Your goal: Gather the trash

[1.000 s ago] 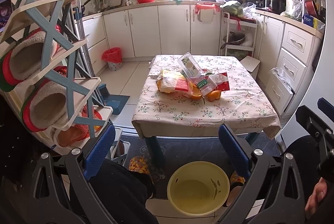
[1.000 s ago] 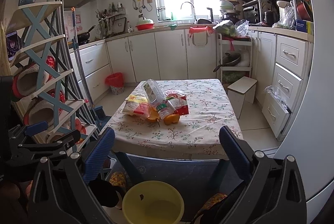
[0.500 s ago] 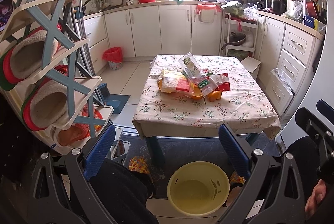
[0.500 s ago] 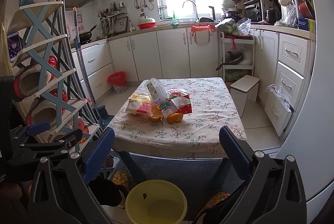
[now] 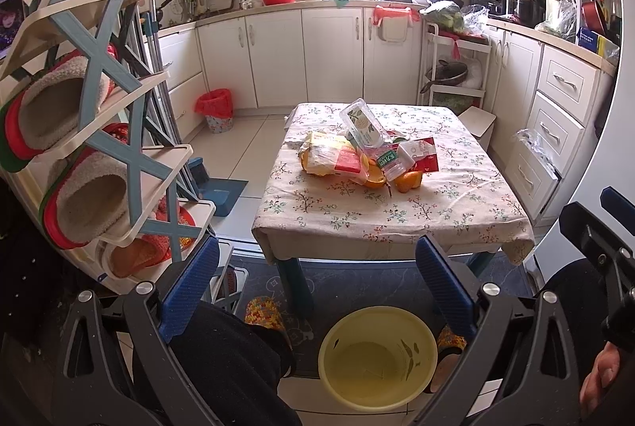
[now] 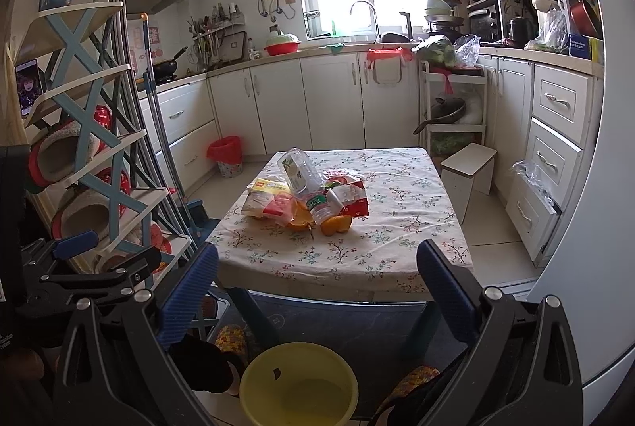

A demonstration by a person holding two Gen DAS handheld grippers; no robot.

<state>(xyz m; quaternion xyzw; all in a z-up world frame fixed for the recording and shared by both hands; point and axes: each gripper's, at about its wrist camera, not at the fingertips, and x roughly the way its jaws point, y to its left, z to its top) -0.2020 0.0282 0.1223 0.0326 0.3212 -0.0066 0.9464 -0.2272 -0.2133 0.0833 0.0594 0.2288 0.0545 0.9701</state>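
Nothing is collected yet: my left gripper and right gripper hang with jaws spread and bare, the trash pile mid-frame on the worktop, the yellow basin at bottom practically bare.

right gripper blue-padded, jaws wide, empty | heap of plastic wrappers, bottles and orange peel mid floral-clothed table | round yellow plastic basin on floor beside table's near edge

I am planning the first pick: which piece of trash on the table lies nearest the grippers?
The orange peel at the pile's front right edge, beside the small green-label bottle; everything else lies farther back.
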